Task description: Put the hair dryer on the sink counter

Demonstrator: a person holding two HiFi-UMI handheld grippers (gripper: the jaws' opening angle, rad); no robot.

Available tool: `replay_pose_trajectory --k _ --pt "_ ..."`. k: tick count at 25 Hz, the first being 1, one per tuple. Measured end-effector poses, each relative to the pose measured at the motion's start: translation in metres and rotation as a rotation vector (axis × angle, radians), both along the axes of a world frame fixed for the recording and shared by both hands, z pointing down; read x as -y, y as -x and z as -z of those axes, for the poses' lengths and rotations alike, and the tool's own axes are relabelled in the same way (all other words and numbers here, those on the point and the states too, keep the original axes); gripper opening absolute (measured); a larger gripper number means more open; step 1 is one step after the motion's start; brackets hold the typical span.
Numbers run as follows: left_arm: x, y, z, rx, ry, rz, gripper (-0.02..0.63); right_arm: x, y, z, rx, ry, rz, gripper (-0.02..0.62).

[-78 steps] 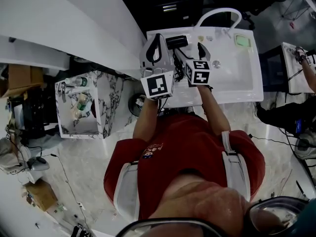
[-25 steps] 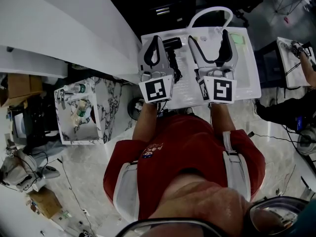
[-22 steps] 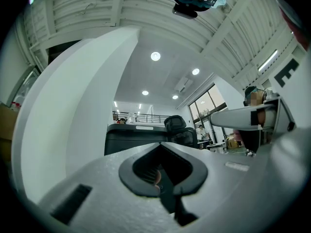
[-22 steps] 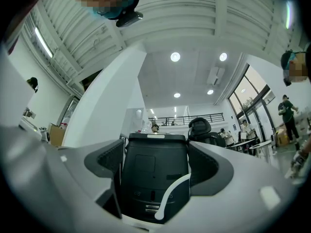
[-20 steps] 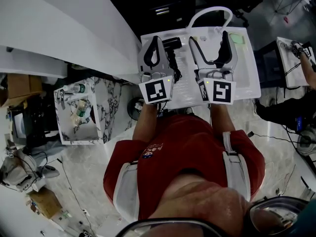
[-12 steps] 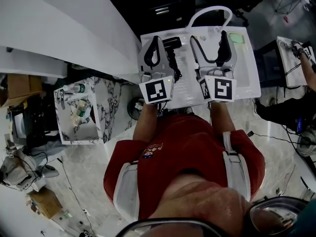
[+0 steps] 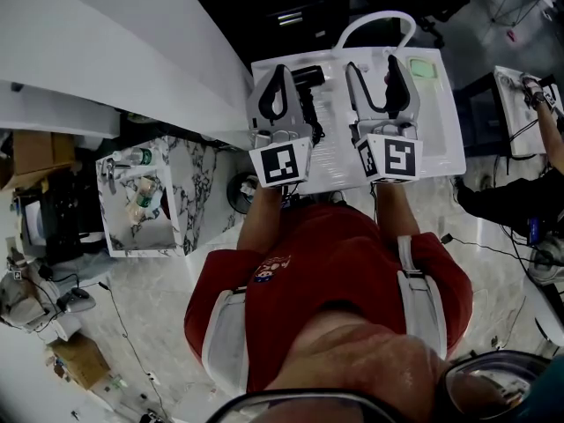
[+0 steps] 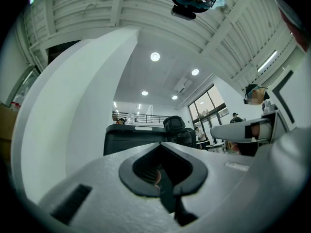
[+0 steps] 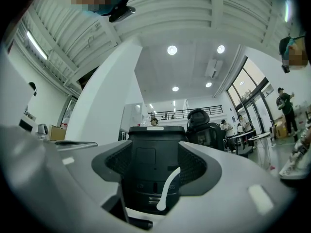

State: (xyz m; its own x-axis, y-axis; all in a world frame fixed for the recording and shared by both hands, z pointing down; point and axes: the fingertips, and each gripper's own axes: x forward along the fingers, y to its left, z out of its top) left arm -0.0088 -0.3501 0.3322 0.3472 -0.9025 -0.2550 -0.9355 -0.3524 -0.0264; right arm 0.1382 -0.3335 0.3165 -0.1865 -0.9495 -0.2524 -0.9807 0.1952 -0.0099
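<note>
The black hair dryer (image 7: pixel 308 78) lies on the white sink counter (image 7: pixel 330 161), its cord trailing toward me, between my two grippers. Neither gripper touches it. My left gripper (image 7: pixel 280 68) hovers just left of it, its jaws closed tip to tip on nothing. In the left gripper view the left gripper (image 8: pixel 163 147) shows its tips meeting. My right gripper (image 7: pixel 373 63) hangs over the counter to the dryer's right. Its jaws have just been closing but still stand apart with nothing between them, as the right gripper view (image 9: pixel 155 152) confirms.
The sink basin (image 7: pixel 432 126) and the arched white faucet (image 7: pixel 377 20) lie right of the dryer, with a green pad (image 7: pixel 427 69) at the back. A marbled shelf unit (image 7: pixel 198 179) holding bottles stands to the left. Another person (image 7: pixel 520 205) is at the far right.
My right gripper moved right, away from the hair dryer, and stood wide open a second ago. Its jaws have since narrowed. The left gripper and the dryer have stayed still over the last second.
</note>
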Motion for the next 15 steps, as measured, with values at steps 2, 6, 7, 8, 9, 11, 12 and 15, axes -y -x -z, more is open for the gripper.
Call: replay_pose_trajectory --k 2,6,7,8,9,11,12,15 --pt "-0.0011 -0.0012 0.0086 -0.026 -0.029 -0.004 0.002 0.0013 -0.0005 -0.0020 -0.004 0.010 -0.006 0.278" --pt "-0.0009 0.0006 0.0102 -0.024 -0.033 -0.005 0.002 0.0032 0.0024 -0.0034 -0.007 0.015 -0.003 0.258" --pt "-0.0009 0.0005 0.0107 -0.023 -0.035 -0.006 0.002 0.0037 0.0030 -0.0033 -0.006 0.015 0.000 0.250" --pt "-0.0009 0.0001 0.0111 -0.023 -0.036 -0.007 0.002 0.0043 0.0032 -0.0033 -0.004 0.017 0.002 0.242" --pt "-0.0009 -0.0001 0.0113 -0.024 -0.036 -0.008 0.002 0.0050 0.0033 -0.0035 -0.003 0.020 0.003 0.232" --pt "-0.0005 0.0001 0.0088 -0.016 -0.026 -0.008 0.002 0.0062 0.0037 -0.0037 0.001 0.024 0.007 0.209" --pt "-0.0001 0.0006 0.0051 -0.003 -0.013 -0.007 0.002 0.0063 0.0040 -0.0035 0.003 0.025 0.009 0.206" --pt "0.0000 0.0011 0.0047 0.006 -0.013 -0.011 0.002 0.0062 0.0051 -0.0027 0.002 0.025 0.010 0.195"
